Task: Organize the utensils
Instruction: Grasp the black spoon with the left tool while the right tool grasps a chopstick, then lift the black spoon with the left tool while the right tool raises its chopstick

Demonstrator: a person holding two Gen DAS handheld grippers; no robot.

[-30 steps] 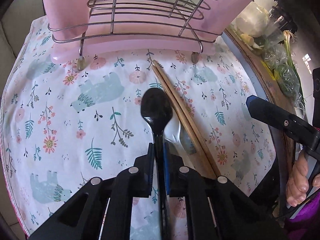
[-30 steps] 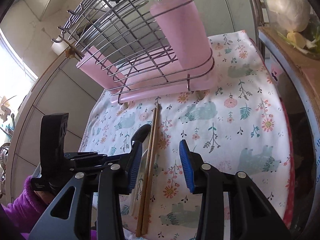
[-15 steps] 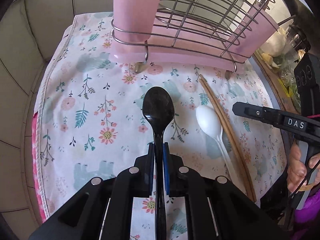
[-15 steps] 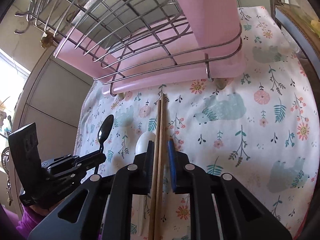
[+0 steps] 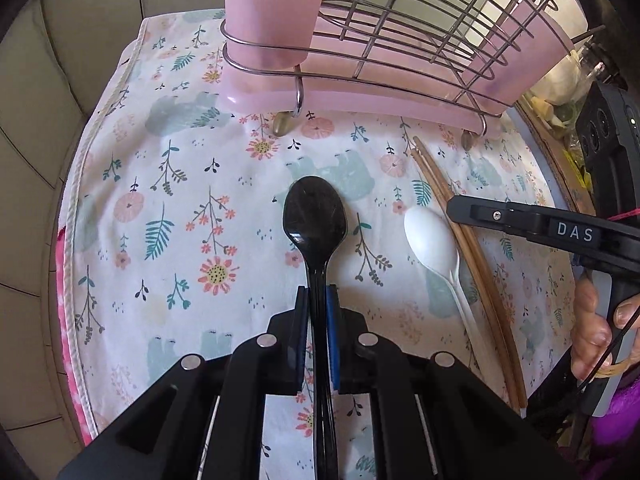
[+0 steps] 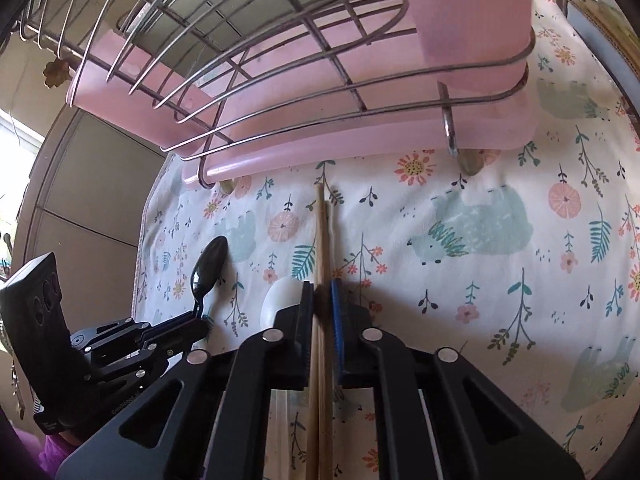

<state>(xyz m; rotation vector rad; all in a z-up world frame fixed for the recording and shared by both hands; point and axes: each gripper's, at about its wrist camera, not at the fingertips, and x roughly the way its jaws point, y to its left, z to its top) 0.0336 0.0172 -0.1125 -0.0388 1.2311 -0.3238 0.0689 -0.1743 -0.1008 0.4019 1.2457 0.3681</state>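
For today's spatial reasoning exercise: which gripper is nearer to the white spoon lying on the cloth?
Right. The right gripper, shut on the chopsticks, sits right beside the white spoon. The left gripper holds the black spoon farther away.

A home kitchen: a wire dish rack (image 5: 420, 28) on a pink drip tray (image 5: 360, 98) stands on a floral cloth (image 5: 168, 208) over the table, with bagged vegetables (image 5: 560, 92) beside it.

Beige tiled wall (image 5: 60, 60) behind a floral cloth (image 5: 168, 184); daylight enters left.
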